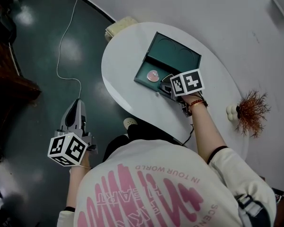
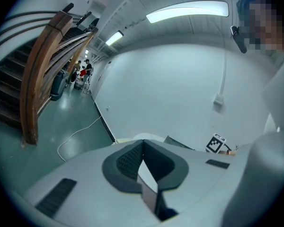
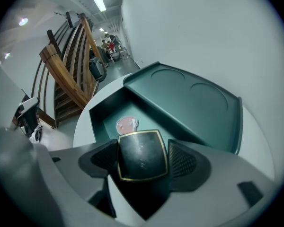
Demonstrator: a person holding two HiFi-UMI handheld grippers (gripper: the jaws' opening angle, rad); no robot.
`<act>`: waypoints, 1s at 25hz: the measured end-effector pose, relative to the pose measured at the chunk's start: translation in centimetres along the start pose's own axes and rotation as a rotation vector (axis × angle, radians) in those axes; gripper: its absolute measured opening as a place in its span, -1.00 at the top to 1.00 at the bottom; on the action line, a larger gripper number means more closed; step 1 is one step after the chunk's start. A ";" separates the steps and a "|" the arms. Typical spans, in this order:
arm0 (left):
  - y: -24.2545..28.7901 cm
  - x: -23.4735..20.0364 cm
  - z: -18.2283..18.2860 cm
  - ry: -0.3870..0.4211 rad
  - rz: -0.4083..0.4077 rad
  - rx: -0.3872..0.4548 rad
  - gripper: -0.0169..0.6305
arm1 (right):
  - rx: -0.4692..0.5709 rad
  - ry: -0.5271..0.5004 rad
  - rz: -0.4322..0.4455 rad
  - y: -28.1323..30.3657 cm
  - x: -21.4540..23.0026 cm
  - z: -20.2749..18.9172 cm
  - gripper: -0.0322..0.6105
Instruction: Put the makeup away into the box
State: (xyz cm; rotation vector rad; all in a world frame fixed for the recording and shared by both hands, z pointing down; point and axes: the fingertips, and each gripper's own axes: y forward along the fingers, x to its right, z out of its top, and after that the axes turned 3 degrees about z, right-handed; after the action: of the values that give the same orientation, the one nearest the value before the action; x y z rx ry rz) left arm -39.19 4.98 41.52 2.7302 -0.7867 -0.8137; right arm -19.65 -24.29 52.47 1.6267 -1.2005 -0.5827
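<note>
A dark green box (image 1: pixel 149 65) lies open on the white table (image 1: pixel 128 93), its lid (image 1: pixel 177 53) folded back. A small round pink makeup item (image 1: pixel 153 74) rests inside it, also in the right gripper view (image 3: pixel 127 123). My right gripper (image 1: pixel 168 85) hangs over the box's near edge, pointing steeply down. It is shut on a square black compact with a gold rim (image 3: pixel 141 155), which sits above the box's tray (image 3: pixel 104 112). My left gripper (image 1: pixel 77 109) is off the table's left side, over the floor, shut with nothing in it (image 2: pixel 143 148).
At the table's right end sit a brown spiky ornament (image 1: pixel 252 110) and a small white lumpy object (image 1: pixel 232 112). A cream pad (image 1: pixel 120 26) lies behind the table. A white cable (image 1: pixel 66 46) runs over the green floor. A wooden staircase (image 2: pixel 38 79) stands far left.
</note>
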 end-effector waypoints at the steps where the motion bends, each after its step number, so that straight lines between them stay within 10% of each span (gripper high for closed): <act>1: 0.1 0.1 0.0 0.000 -0.001 0.001 0.94 | -0.012 -0.004 -0.003 0.2 0.1 -0.1 -0.16; 25: -0.8 -1.5 0.3 -0.021 0.051 0.019 0.94 | -0.185 0.000 -0.043 2.6 0.9 -1.6 -0.17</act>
State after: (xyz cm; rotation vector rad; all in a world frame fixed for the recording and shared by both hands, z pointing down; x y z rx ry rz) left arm -40.06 6.44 41.71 2.7098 -0.8693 -0.8296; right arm -19.09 -24.47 55.63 1.4988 -1.0812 -0.7001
